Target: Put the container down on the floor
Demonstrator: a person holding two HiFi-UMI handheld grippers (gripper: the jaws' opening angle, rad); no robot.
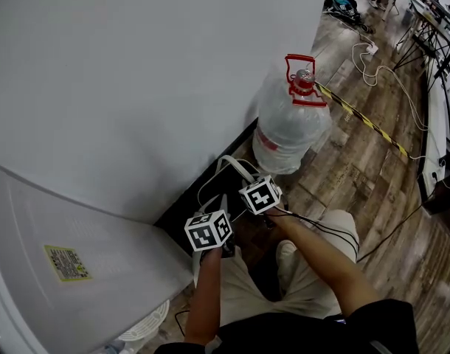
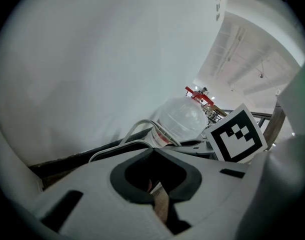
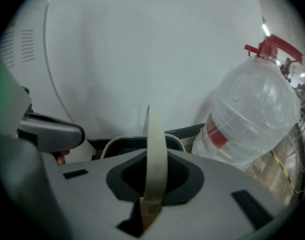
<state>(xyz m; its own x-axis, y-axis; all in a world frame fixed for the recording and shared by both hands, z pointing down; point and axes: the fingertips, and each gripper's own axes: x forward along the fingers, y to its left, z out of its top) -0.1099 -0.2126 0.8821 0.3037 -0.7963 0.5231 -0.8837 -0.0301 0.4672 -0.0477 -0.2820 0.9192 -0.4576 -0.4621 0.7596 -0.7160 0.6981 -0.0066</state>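
Note:
A dark container with a white rim point(image 3: 142, 141) hangs low beside the wall, right under both grippers. Its pale strap handle point(image 3: 155, 149) rises upright between the jaws of my right gripper point(image 3: 155, 159), which is shut on it. In the head view the container's white rim point(image 1: 236, 167) shows just ahead of the right gripper point(image 1: 248, 177). My left gripper point(image 1: 216, 206) sits close beside it on the left. Its jaws point(image 2: 155, 154) meet with only a thin slit, and I see nothing gripped. The white rim point(image 2: 135, 134) curves ahead of them.
A big clear water bottle point(image 1: 291, 124) with a red cap and handle leans against the white wall point(image 1: 136, 87) just beyond the grippers. A black baseboard point(image 1: 192, 201) runs along the wall. A white panel point(image 1: 77, 271) stands at the lower left. Striped floor tape point(image 1: 365, 120) and cables point(image 1: 372, 65) cross the wooden floor.

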